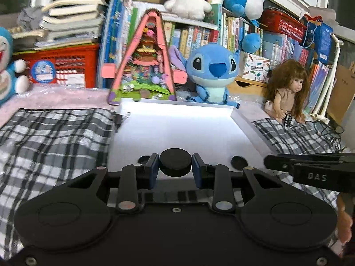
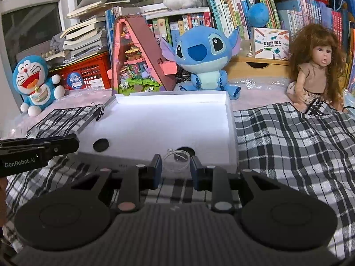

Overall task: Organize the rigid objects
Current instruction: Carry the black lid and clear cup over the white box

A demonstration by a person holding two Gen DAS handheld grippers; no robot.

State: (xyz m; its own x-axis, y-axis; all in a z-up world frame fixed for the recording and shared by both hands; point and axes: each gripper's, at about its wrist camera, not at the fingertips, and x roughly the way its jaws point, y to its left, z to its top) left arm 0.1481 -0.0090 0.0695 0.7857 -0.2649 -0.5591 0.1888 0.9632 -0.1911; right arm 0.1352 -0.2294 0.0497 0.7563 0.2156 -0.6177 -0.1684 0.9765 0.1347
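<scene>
My left gripper (image 1: 175, 166) is shut on a thick black round puck (image 1: 175, 161), held just above the near edge of a shallow white box (image 1: 177, 105). Two flat black discs lie on the box floor, one (image 1: 239, 163) to the right of the puck and one (image 1: 143, 159) half hidden behind the left finger. My right gripper (image 2: 175, 164) is shut on a clear round dish (image 2: 176, 159) over the same box (image 2: 168, 95). Behind the dish lies one black disc (image 2: 187, 149), with the other black disc (image 2: 101, 144) further left. Each gripper shows side-on in the other's view.
The box rests on a black-and-white checked cloth (image 2: 288, 137). A binder clip (image 2: 98, 112) grips its left wall. Behind it stand a pink triangular toy house (image 1: 144, 62), a blue plush (image 1: 213, 71), a doll (image 2: 315, 73), a second blue plush (image 2: 35, 82) and shelves of books.
</scene>
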